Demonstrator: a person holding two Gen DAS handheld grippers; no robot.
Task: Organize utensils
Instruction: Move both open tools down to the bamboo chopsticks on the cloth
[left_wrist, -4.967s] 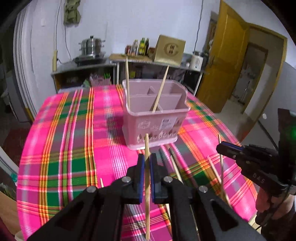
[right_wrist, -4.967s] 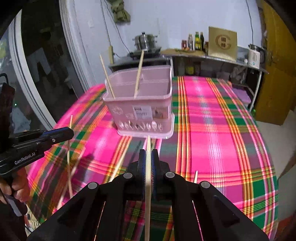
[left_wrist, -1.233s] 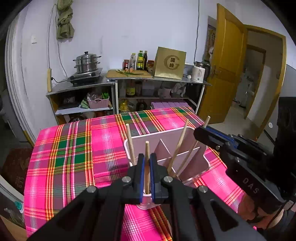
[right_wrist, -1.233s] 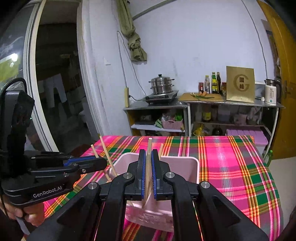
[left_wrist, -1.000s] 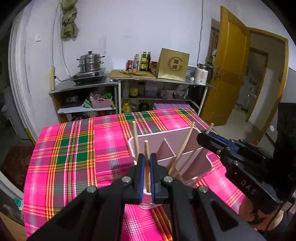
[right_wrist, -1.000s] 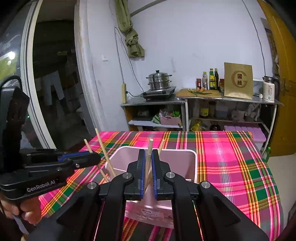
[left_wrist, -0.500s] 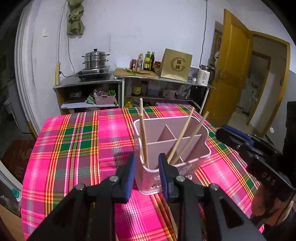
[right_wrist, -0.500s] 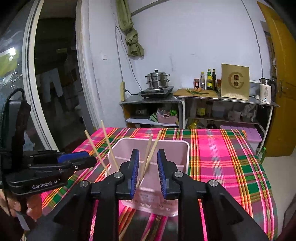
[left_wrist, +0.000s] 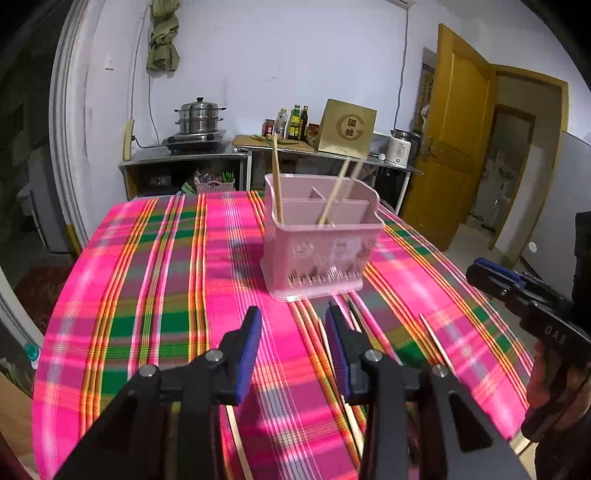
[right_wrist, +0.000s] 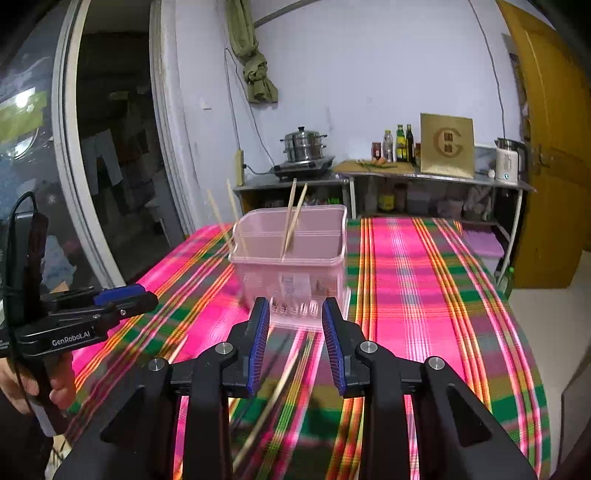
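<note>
Both the left gripper (left_wrist: 293, 321) and right gripper (right_wrist: 295, 314), jaws just opening, stand empty before the pink utensil caddy (left_wrist: 321, 254) holding four chopsticks (left_wrist: 277, 181).

Bare plaid tablecloth (left_wrist: 155, 280) lies open left of the pink plastic divided utensil caddy (left_wrist: 321, 254); loose wooden chopsticks (left_wrist: 430, 338) litter its near side.

Table under a pink-and-green plaid cloth (left_wrist: 155, 280). A pink utensil caddy (left_wrist: 321, 258) stands beyond the jaws; loose chopsticks (right_wrist: 273, 398) lie on the cloth beneath them.
</note>
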